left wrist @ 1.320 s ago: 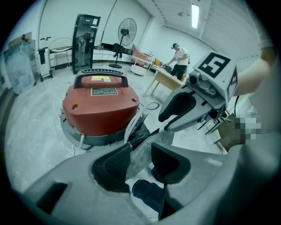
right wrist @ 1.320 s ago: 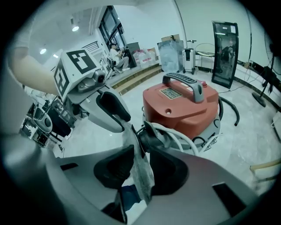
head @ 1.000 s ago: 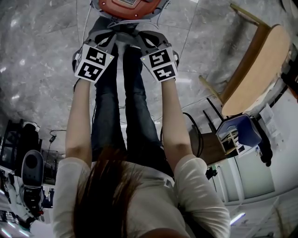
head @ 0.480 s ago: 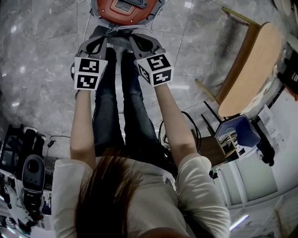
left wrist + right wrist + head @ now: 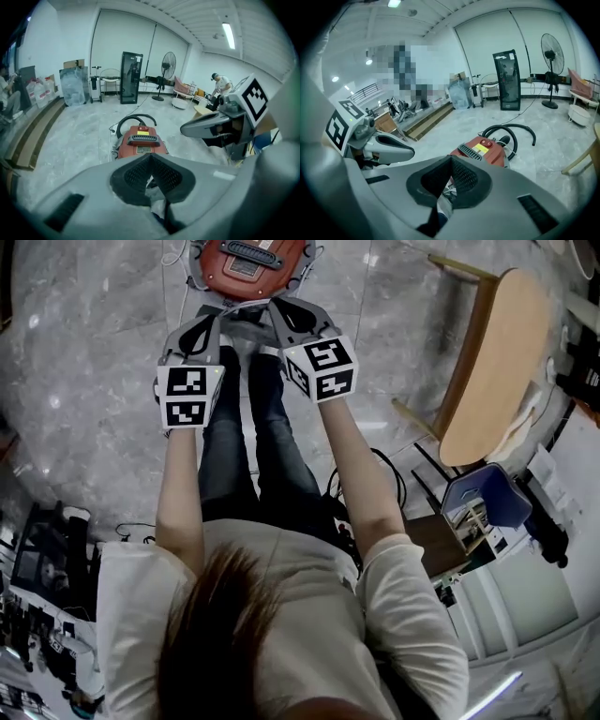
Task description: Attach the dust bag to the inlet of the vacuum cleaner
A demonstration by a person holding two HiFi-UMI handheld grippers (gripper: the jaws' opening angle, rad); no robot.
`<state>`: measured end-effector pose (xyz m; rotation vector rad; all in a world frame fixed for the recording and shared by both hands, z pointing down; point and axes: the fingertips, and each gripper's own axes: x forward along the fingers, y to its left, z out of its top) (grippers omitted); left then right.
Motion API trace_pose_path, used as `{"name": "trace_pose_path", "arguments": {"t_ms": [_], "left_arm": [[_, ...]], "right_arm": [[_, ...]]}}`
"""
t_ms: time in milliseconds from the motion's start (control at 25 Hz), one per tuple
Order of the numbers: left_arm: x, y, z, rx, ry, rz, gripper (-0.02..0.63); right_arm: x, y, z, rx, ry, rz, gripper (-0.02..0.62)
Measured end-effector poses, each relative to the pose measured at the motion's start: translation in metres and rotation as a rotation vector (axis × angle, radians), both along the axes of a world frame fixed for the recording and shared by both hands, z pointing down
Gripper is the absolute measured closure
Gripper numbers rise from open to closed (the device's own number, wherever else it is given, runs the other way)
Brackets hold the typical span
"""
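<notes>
The red vacuum cleaner (image 5: 246, 263) stands on the marble floor in front of the person's feet, its black hose (image 5: 136, 118) curled behind it. It also shows in both gripper views (image 5: 140, 143) (image 5: 487, 150). Side by side above the legs are my left gripper (image 5: 217, 317) and right gripper (image 5: 277, 313). A pale grey dust bag (image 5: 246, 326) hangs between them. Each gripper's pads are closed on a whitish, printed edge of the bag (image 5: 156, 206) (image 5: 446, 196). Most of the bag is hidden under the jaws.
A wooden chair (image 5: 497, 362) stands to the right, with a blue bin (image 5: 487, 502) and floor cables (image 5: 375, 484) nearer the person. Far behind the vacuum are a black cabinet (image 5: 130, 77), a standing fan (image 5: 168, 63) and a person (image 5: 220, 84) bent over a table.
Both grippers have risen together toward the camera with the bag between them. More of the vacuum cleaner now shows at the top of the head view.
</notes>
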<state>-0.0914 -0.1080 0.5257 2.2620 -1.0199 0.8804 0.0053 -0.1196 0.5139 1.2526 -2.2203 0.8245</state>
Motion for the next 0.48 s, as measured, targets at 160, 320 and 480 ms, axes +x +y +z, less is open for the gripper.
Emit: {"name": "trace_pose_path", "arguments": {"t_ms": [160, 320, 480], "left_arm": [[0.008, -0.014, -0.039, 0.055, 0.017, -0.02, 0.591], [0.002, -0.023, -0.08, 0.118, 0.006, -0.021, 0.591], [0.002, -0.027, -0.114, 0.164, 0.014, -0.032, 0.589]], "right_arm": [[0.013, -0.011, -0.049, 0.061, -0.017, 0.034, 0.594], [0.014, -0.017, -0.1, 0.115, -0.036, 0.046, 0.594], [0.019, -0.016, -0.139, 0.166, -0.023, 0.033, 0.594]]}}
